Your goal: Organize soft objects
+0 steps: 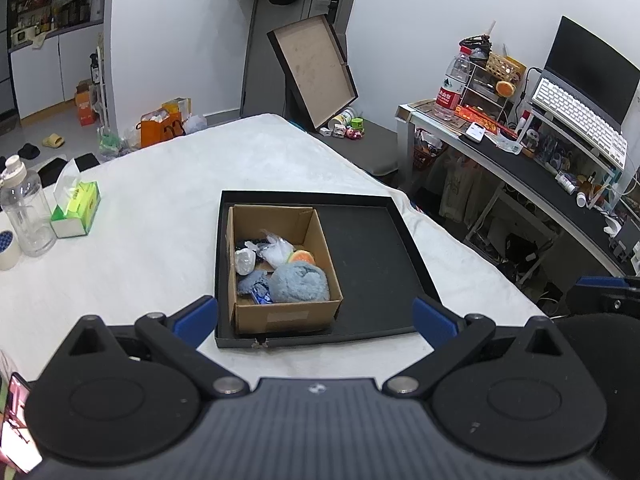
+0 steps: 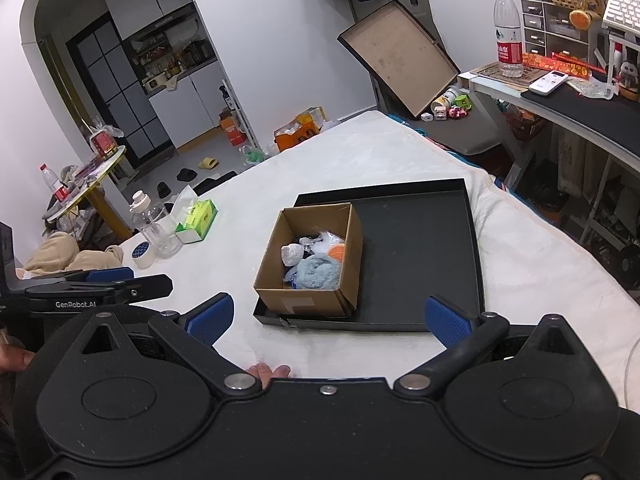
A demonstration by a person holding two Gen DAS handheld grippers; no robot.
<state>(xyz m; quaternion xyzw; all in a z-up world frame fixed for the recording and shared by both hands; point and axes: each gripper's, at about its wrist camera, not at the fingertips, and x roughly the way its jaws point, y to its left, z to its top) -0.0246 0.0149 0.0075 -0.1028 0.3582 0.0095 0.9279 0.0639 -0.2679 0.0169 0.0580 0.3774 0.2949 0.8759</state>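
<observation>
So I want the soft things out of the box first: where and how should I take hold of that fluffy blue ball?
Grip the fluffy blue ball across its rounded top, coming straight down from above. It sits in the near right corner of the cardboard box, whose walls block any sideways approach. The open left tongs look nearest; the soft pile should compress into a pinch.
</observation>
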